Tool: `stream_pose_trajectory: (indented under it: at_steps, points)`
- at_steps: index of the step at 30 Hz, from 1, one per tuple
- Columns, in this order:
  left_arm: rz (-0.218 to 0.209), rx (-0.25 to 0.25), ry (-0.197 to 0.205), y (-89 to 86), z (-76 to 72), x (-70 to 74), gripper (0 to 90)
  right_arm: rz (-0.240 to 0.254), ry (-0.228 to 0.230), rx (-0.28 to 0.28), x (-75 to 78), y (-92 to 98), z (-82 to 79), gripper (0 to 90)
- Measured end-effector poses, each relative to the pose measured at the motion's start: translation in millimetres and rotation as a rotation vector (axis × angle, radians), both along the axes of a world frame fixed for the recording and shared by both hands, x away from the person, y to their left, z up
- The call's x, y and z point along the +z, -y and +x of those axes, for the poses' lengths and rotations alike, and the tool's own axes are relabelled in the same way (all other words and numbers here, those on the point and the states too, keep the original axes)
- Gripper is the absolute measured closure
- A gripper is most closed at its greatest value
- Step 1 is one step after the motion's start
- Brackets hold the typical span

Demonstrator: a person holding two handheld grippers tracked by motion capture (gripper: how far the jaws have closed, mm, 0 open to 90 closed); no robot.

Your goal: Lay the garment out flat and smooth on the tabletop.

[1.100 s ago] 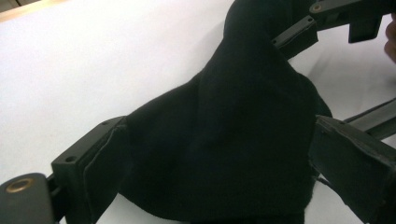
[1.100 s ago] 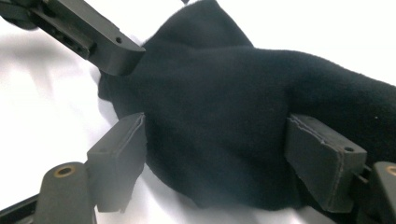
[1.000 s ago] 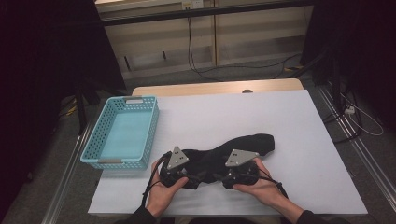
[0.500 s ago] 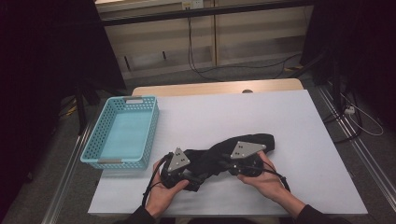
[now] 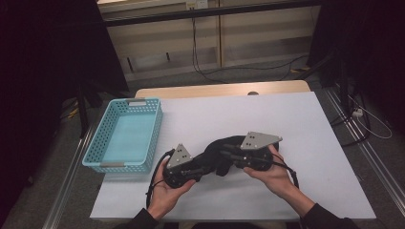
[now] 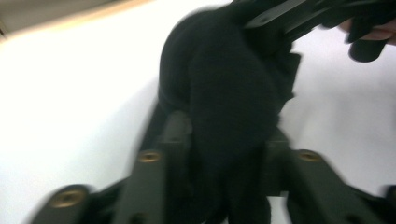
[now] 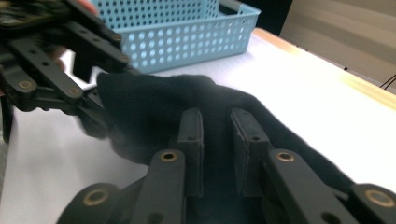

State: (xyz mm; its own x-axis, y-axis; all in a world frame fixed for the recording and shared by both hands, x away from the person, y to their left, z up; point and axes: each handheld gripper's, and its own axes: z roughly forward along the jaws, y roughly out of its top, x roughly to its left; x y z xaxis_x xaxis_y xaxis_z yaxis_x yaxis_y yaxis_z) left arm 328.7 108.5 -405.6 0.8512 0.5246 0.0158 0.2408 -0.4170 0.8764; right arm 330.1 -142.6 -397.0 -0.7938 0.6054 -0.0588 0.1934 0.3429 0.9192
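Note:
A black cloth (image 5: 216,149) lies bunched near the front middle of the white table (image 5: 248,114). My left gripper (image 5: 205,165) holds its left end and my right gripper (image 5: 229,155) its right end, both raised a little off the table. In the left gripper view the jaws have just been closing and now press on a thick fold of the black cloth (image 6: 224,93). In the right gripper view the pads (image 7: 191,135) clamp a fold of the black cloth (image 7: 149,107); these jaws have also just been closing. The left gripper (image 7: 51,70) faces it closely.
A light blue perforated basket (image 5: 126,133) stands on the table's left side, close to the left hand, and its wall (image 7: 187,37) rises just behind the cloth. A wooden strip (image 5: 219,89) runs along the table's far edge. Cables trail from both grippers.
Both grippers have closed on the cloth and risen, the right one more. The cloth, flat and stretched out before, is now lifted and bunched between them.

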Motion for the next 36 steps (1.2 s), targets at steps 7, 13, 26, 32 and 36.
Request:
stream_pose_trajectory:
  at_steps: [7, 13, 26, 32, 36]
  points:
    - [-0.028, -0.008, -0.026, 2.7, 5.2, 5.2, 73.3, 0.014, 0.002, -0.026, 3.8, 11.0, 1.9, 67.0]
    - [-0.065, 0.007, -0.022, -5.0, 7.2, 14.1, 74.0, 0.011, 0.027, -0.038, 7.8, 21.9, -2.6, 70.4]
    - [-0.071, 0.126, -0.093, -18.4, 31.5, -6.3, 69.7, -0.104, -0.079, 0.013, -39.4, 3.9, -5.9, 41.9]
    - [-0.084, 0.151, -0.083, -14.3, 36.2, -6.2, 62.9, -0.152, -0.073, 0.01, -53.2, -19.5, 3.0, 38.2]
    - [-0.071, 0.18, -0.074, -14.4, 39.1, -6.8, 51.3, -0.163, -0.067, 0.006, -55.7, -16.1, 5.3, 73.0]
